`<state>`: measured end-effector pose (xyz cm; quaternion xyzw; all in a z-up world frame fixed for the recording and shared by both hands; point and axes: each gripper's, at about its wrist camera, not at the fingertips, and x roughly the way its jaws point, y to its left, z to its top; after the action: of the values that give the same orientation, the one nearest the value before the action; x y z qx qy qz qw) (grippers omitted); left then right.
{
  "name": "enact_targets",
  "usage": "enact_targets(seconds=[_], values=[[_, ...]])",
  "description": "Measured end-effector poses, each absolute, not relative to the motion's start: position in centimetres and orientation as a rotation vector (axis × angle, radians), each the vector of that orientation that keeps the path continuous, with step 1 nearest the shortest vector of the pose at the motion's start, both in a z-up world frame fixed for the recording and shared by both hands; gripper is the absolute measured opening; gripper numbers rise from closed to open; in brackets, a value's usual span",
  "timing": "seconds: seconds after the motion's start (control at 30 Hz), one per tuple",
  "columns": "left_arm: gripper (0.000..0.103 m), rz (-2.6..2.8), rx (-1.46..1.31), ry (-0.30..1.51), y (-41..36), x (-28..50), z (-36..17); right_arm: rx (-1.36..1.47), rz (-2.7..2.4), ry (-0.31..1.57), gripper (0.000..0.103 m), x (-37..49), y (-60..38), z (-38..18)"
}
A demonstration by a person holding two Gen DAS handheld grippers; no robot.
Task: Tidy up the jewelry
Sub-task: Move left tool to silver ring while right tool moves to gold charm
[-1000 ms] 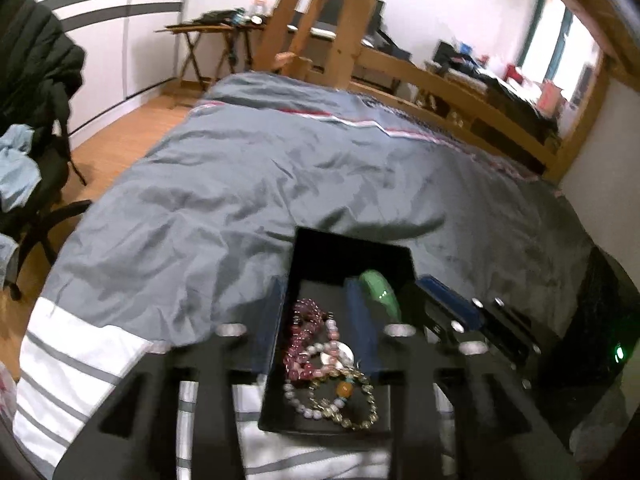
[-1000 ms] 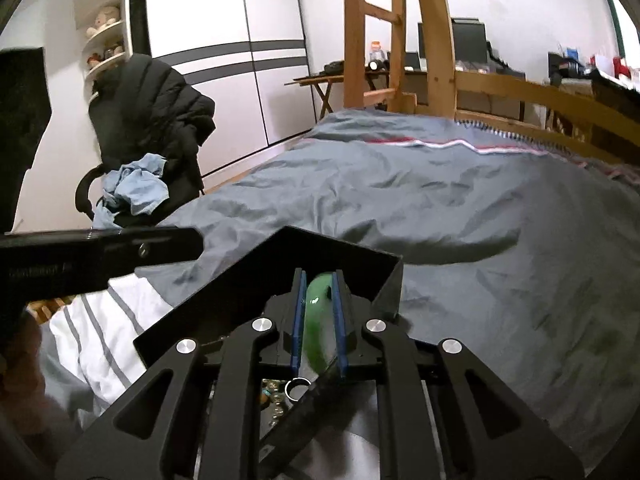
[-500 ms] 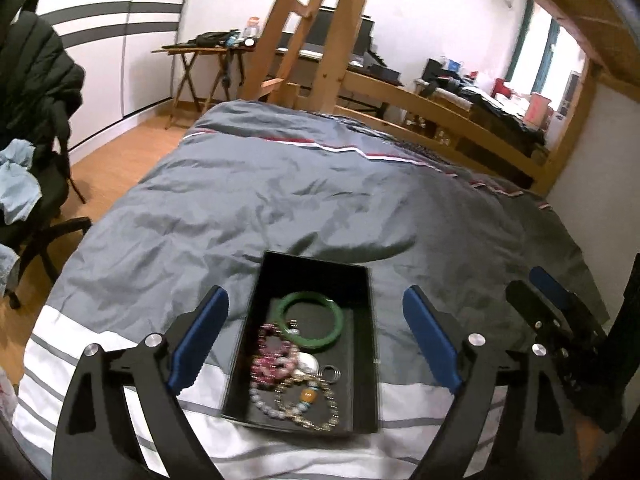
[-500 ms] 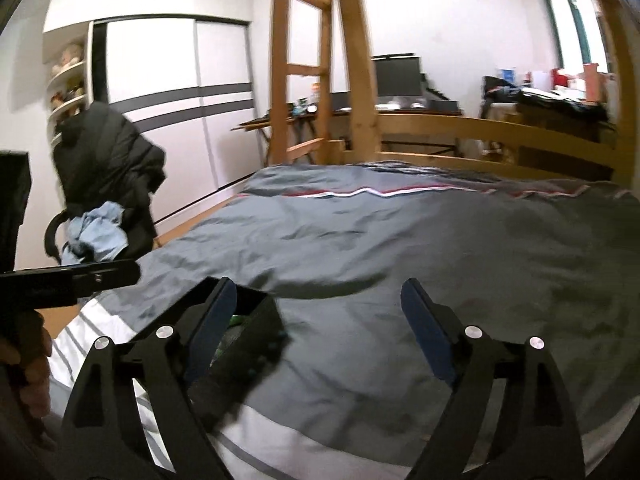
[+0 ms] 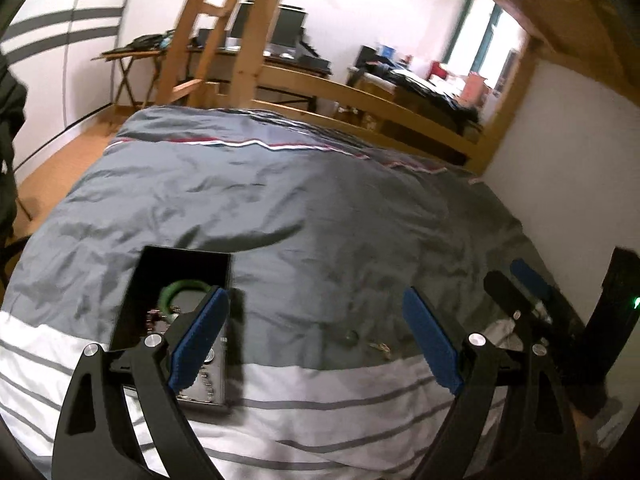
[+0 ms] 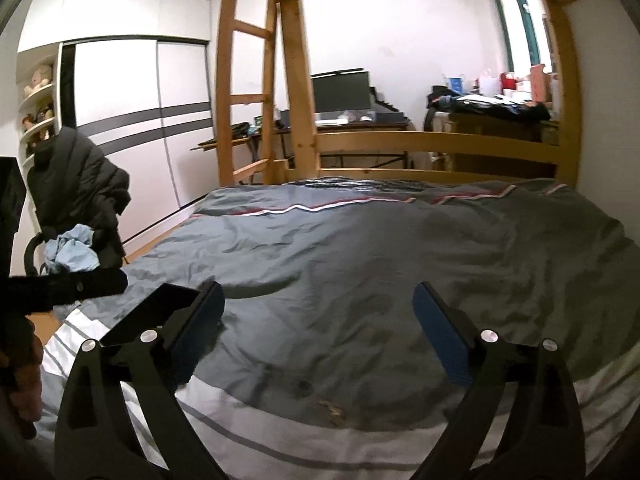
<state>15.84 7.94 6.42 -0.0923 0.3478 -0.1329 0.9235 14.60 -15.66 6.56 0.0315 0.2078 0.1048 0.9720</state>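
Note:
A black jewelry tray [image 5: 132, 292] lies on the grey bedspread at the left, holding a green bangle [image 5: 180, 288] and beaded bracelets partly hidden by my left finger. My left gripper [image 5: 316, 336] is open and empty, hovering to the tray's right. A small ring [image 5: 351, 336] and a small gold piece [image 5: 382, 347] lie loose on the cover between its fingers. My right gripper [image 6: 318, 336] is open and empty above the bed; the gold piece [image 6: 332, 408] and ring [image 6: 304, 386] lie below it. The tray's corner [image 6: 160, 304] shows at its left finger.
The right gripper [image 5: 528, 292] appears at the right edge of the left wrist view. The bedspread [image 6: 400, 240] has a white striped band near me. A wooden bed frame and ladder [image 6: 296, 80] stand at the far end. A chair with a black jacket [image 6: 76, 184] is left of the bed.
The right gripper let go of the green bangle into the tray, opened and drew back to the right. The left gripper opened and swung right, so the tray now sits at its left finger.

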Motion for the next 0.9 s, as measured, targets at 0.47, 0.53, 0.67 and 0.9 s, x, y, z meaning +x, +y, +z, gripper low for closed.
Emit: enact_targets(seconds=[0.47, 0.53, 0.67, 0.9], values=[[0.087, -0.384, 0.107, 0.657, -0.3, 16.9, 1.7, 0.079, 0.235, 0.457, 0.095, 13.1, -22.1, 1.5], [0.087, -0.417, 0.117, 0.676, -1.4, 17.7, 0.6, 0.061, 0.262, 0.460, 0.095, 13.2, -21.7, 0.3], [0.087, -0.482, 0.142, 0.708, -2.9, 19.1, -1.9, 0.059, 0.317, 0.500, 0.095, 14.0, -20.8, -2.5], [0.079, -0.493, 0.199, 0.831, -2.8, 21.7, -6.2, 0.024, 0.367, 0.576, 0.093, 15.8, -18.5, -6.3]])
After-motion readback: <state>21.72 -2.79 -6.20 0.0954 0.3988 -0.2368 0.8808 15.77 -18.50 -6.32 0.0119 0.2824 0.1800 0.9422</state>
